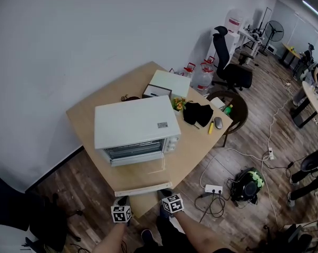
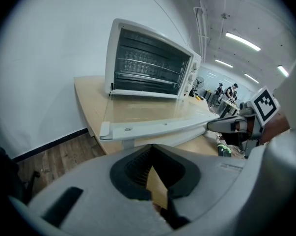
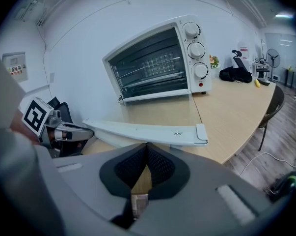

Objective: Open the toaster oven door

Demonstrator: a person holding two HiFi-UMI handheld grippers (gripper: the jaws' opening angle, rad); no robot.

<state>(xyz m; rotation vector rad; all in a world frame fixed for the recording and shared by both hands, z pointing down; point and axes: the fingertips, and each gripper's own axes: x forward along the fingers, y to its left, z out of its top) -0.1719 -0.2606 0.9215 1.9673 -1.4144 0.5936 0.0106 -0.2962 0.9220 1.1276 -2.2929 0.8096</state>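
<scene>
Left gripper [image 1: 123,200] | right gripper [image 1: 164,194]: jaws together | door [image 1: 143,188] down, glass [image 1: 140,173] faint

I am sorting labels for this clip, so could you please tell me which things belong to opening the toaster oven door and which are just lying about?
Job: toaster oven; its door, already folded down flat; left gripper and right gripper, both shut and empty.
Lying about: black bag; mouse; white box; water bottles; office chair.

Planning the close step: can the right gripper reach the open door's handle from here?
Probably yes. The door handle lies at the edge of the table, straight ahead of the right gripper, with nothing between them. Its tongs are shut, so they'd need opening first.
</scene>
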